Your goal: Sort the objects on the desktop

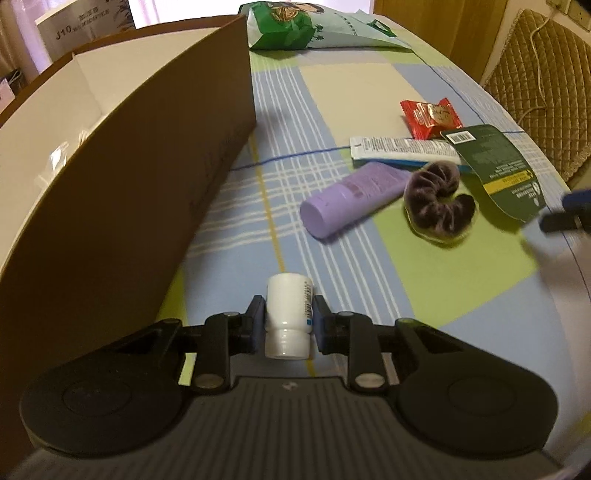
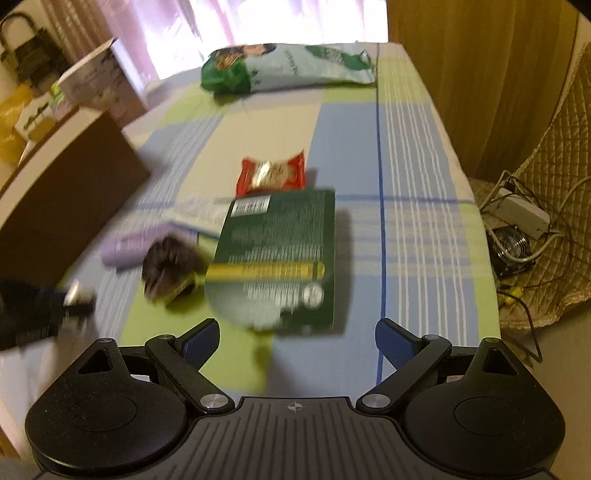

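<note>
White plastic fills the middle of the left wrist view: a small bottle [image 1: 289, 317] lies on the checked cloth [image 1: 443, 295]. The left gripper [image 1: 289, 320] has its 2 blue pads pinching the bottle from both sides. The bottle is the landmark here. Just left of it stands a big brown cardboard box [image 1: 129, 192] with white walls inside. Up and right of the bottle lies a purple tube [image 1: 351, 195]. Beside that tube sits a dark fuzzy hair tie [image 1: 437, 201], and behind both is a white tube [image 1: 402, 147]. A red snack packet [image 1: 430, 117] lies farther back, with a dark green packet [image 1: 498, 170] to its right. Far behind the bottle rests a green and white bag [image 1: 314, 26].

From the right wrist, the picture is blurry. The right gripper [image 2: 295, 345] has its jaws spread wide, with nothing between them. The dark green packet [image 2: 280, 258] lies just past them on the cloth [image 2: 424, 221]. The red snack packet [image 2: 272, 175] touches its far edge. Left of the green packet are the hair tie [image 2: 168, 267] and purple tube [image 2: 129, 245]. The box [image 2: 66, 195] is farther left.
</note>
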`<act>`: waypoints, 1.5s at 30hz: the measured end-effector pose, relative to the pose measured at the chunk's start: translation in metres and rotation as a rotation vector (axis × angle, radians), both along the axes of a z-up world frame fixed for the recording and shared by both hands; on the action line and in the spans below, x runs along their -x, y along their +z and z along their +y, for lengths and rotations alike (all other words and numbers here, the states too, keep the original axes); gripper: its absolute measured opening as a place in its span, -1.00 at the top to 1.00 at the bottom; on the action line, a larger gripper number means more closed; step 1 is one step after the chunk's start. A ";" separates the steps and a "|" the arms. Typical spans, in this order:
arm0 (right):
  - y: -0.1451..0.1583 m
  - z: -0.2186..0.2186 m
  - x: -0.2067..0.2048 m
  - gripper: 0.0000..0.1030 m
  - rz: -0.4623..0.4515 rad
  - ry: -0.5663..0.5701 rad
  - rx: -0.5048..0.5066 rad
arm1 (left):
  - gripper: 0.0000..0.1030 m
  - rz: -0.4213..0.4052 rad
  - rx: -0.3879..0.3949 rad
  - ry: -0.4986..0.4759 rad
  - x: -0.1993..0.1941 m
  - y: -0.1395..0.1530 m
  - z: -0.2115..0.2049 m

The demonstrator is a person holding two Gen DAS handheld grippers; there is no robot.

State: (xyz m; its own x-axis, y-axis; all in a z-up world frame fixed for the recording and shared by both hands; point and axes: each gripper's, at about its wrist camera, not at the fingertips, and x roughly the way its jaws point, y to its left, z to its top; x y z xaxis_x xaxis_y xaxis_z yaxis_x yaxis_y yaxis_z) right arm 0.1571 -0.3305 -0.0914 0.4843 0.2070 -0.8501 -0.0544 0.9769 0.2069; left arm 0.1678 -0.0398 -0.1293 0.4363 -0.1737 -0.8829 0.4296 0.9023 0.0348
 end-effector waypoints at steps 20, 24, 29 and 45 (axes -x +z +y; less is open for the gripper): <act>0.004 -0.030 0.001 0.96 -0.118 0.086 -0.316 | 0.56 0.012 -0.023 0.024 0.007 0.000 0.011; 0.030 -0.005 0.025 0.96 -0.122 0.238 -0.087 | 0.56 0.018 -0.031 0.006 0.011 0.000 0.010; 0.045 0.036 0.063 0.95 -0.107 0.541 0.232 | 0.56 0.014 -0.031 0.006 0.015 0.000 0.010; 0.029 0.055 0.080 -0.47 -0.030 0.576 -0.080 | 0.56 0.018 -0.005 0.033 0.035 0.001 0.028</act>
State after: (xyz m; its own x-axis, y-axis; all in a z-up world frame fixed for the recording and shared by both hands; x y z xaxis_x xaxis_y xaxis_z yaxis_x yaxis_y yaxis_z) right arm 0.0773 -0.2753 -0.0620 0.2982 0.5071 -0.8087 -0.5792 0.7695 0.2690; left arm 0.1323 -0.0114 -0.1282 0.4260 -0.1555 -0.8913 0.4002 0.9159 0.0316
